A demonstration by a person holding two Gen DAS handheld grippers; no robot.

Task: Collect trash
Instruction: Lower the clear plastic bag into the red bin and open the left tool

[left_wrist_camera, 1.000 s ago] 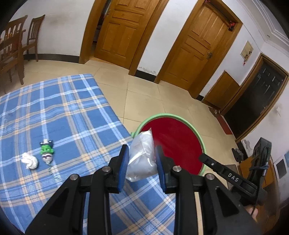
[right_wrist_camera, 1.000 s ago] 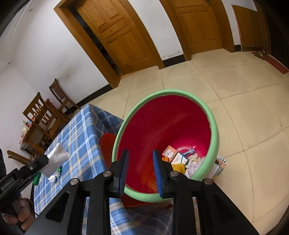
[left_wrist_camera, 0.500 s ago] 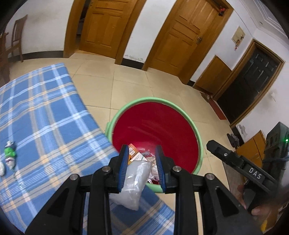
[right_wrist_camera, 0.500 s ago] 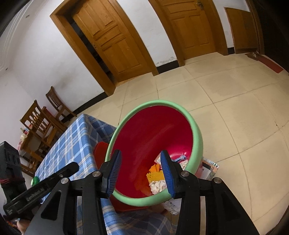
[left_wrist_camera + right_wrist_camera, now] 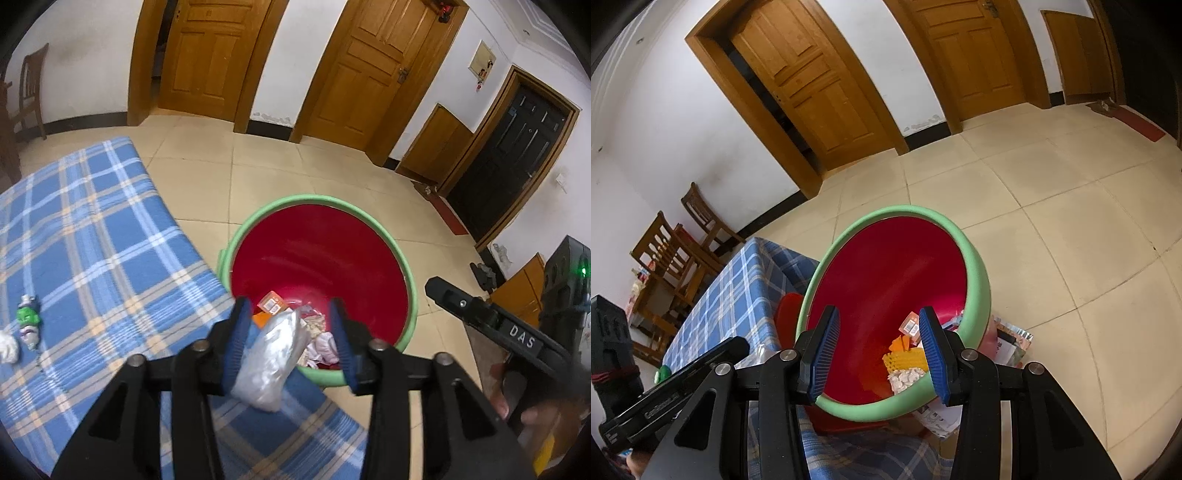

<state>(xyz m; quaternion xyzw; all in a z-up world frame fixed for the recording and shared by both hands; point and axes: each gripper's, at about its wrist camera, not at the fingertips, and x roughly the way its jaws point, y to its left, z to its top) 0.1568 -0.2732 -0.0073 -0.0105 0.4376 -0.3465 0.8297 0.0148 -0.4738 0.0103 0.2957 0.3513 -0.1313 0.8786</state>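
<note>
A clear crumpled plastic bag [image 5: 271, 356] hangs between the fingers of my left gripper [image 5: 289, 306], just above the near rim of the bin. Its jaws are opening: the bag leans on the left pad and the right pad stands clear of it. The bin [image 5: 306, 199] is red inside with a green rim and holds boxes and wrappers [image 5: 273, 301]. My right gripper [image 5: 879, 317] is open and empty over the same bin [image 5: 979, 266]. On the blue plaid tablecloth [image 5: 92, 240] lie a small green bottle [image 5: 27, 319] and a white paper wad [image 5: 7, 347].
Packets [image 5: 1008, 343] lie on the tiled floor beside the bin, and a red object [image 5: 788, 314] sits between the bin and the table. Wooden chairs [image 5: 676, 254] stand past the table's far end. Wooden doors line the back wall.
My left gripper carried the bag from above the table to the bin's near rim, and its jaws have spread off the bag. The right gripper's jaws widened over the bin.
</note>
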